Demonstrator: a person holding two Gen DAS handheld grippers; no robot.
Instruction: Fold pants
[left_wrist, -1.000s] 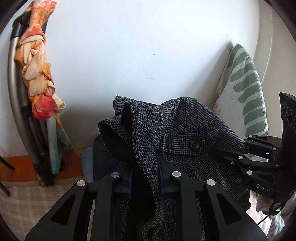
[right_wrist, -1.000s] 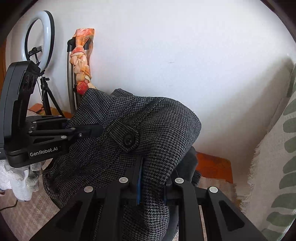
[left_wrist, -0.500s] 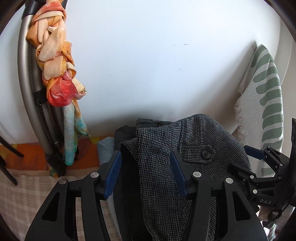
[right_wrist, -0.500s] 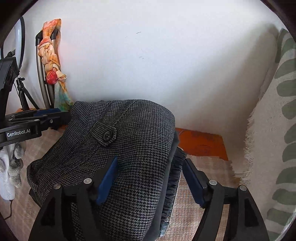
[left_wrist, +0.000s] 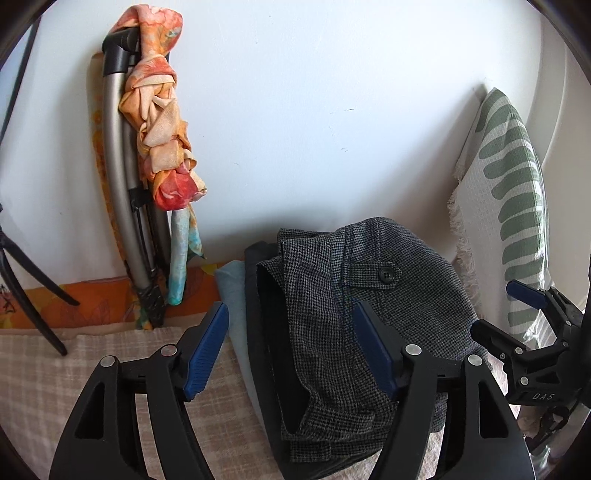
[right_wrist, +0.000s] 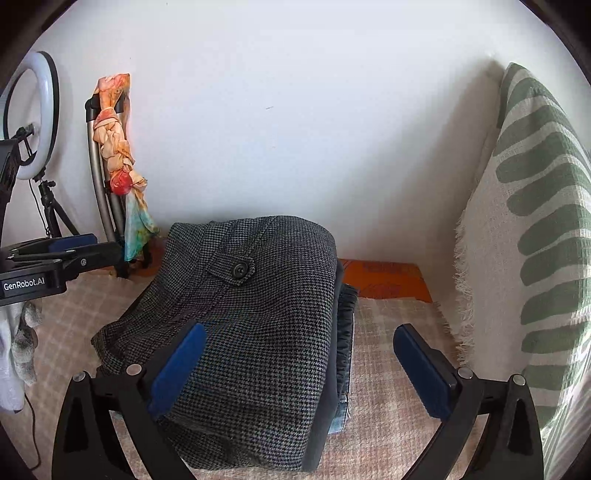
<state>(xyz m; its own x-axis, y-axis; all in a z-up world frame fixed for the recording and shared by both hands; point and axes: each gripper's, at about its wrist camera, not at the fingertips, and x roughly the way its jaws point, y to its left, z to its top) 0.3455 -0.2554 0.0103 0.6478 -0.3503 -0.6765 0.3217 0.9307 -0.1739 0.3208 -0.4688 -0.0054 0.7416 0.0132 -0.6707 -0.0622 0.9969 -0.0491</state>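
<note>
With the left gripper (left_wrist: 291, 352) and right gripper (right_wrist: 299, 369) both spread wide and holding nothing, we should back straight off the folded pants (right_wrist: 255, 317) without snagging 1 layer.

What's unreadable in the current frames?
- Garments under the grey houndstooth pants: both views show only edges; how many cannot be told.
- Pants' near edge: right wrist view, hidden behind the right hand-held gripper.
- Ring light: right wrist view, cut off by the lens edge and the left hand-held gripper.
</note>
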